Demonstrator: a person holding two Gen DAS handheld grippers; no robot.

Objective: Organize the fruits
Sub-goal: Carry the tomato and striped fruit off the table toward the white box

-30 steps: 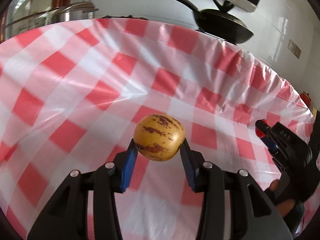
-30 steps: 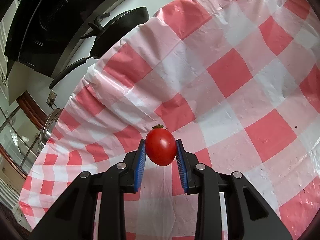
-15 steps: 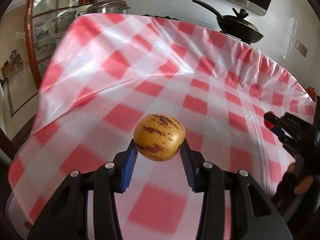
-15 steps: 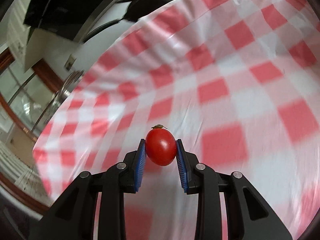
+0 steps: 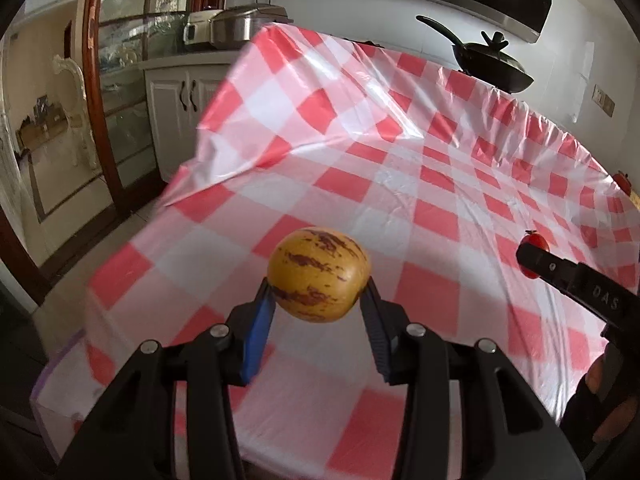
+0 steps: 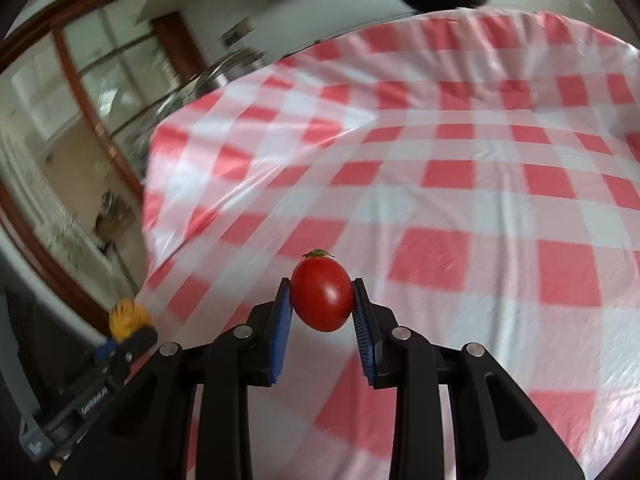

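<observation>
1. Since a second ago we've swung both hands across toward the table's left end; cabinets and floor now show.
2. Left gripper jaws clamped on the yellow streaked fruit, carried above the checked tablecloth.
3. Right gripper jaws clamped on the tomato, side grip, stem up.
4. Both held clear of the cloth, likely for transport; no bowl visible.
</observation>
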